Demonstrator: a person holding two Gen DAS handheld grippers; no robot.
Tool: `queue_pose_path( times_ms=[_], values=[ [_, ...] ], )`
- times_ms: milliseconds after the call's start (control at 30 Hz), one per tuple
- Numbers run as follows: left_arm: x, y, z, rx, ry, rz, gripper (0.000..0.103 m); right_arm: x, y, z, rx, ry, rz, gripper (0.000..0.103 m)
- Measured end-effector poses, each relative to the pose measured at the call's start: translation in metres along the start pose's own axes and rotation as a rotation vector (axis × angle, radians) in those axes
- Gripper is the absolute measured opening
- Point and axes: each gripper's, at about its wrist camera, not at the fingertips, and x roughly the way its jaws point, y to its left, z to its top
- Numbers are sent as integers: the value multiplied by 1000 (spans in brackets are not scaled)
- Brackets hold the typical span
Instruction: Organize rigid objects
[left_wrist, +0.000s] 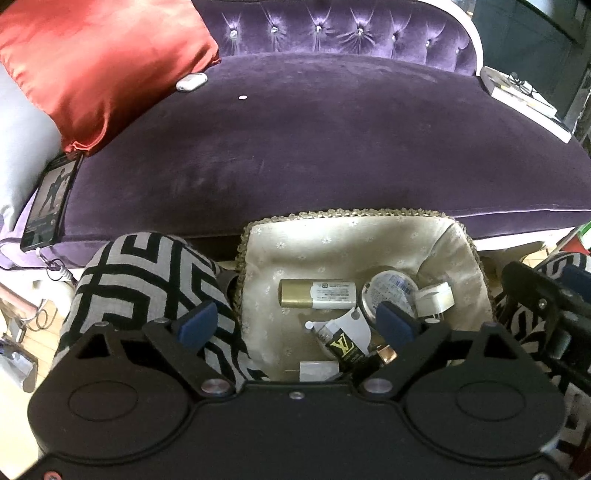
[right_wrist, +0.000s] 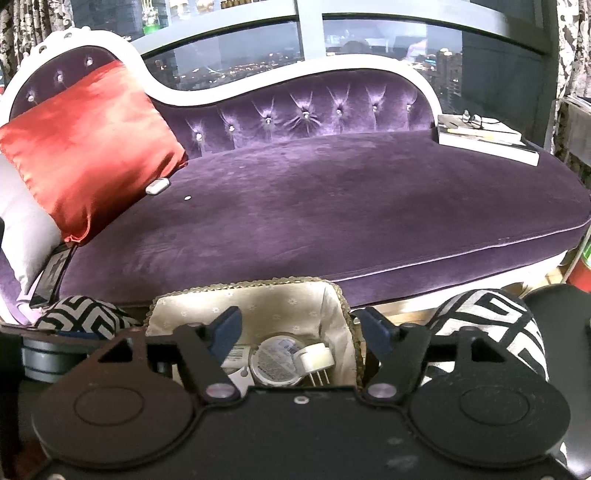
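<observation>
The left gripper (left_wrist: 301, 321) hangs over a fabric-lined basket (left_wrist: 458, 254) with its blue pads (left_wrist: 197, 319) spread wide and nothing between them; the right gripper (right_wrist: 301, 326) stands over the same basket (right_wrist: 341, 306), jaws likewise apart and empty, its right pad outside the basket's braided rim. Inside lie a gold-capped white tube (left_wrist: 317, 293), one round tin with a printed label (left_wrist: 388, 291), a small white plug-like piece (left_wrist: 434, 299), a black box with gold letters (left_wrist: 345, 350) and a white card (left_wrist: 354, 325), crowded toward the near wall, leaving the far half of the lining bare. Two black-and-grey patterned cushions (right_wrist: 487, 328) flank the basket. Beyond, the purple velvet sofa seat (right_wrist: 332, 206) is mostly open, holding one small white case (right_wrist: 158, 185) and one white dot-like object (right_wrist: 187, 198) beside a red pillow (right_wrist: 88, 147), a phone (left_wrist: 48, 201) at the left edge, and a stack of books (right_wrist: 484, 138) at the far right end.
</observation>
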Motion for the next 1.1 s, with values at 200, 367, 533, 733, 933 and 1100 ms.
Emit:
queue_pose_path(
  times_ms=[200,367,533,733,933,1100],
  values=[
    [0,2,0,-15,-5,-5,90,5,-2,2,11,25,-41,95],
    [0,2,0,-13,-1,-6,91,10,-1,4,0,56,-64,99],
    [-1,4,0,-23,0,-13,91,10,-1,3,-3,63,-62,103],
    [0,3,0,-23,5,-21,94,12,-3,3,17,64,-95,103],
    [0,5,0,-34,16,-38,96,15,-5,1,21,77,-122,103],
    [-1,5,0,-38,24,-34,96,17,-2,-6,47,115,-183,103]
  ],
)
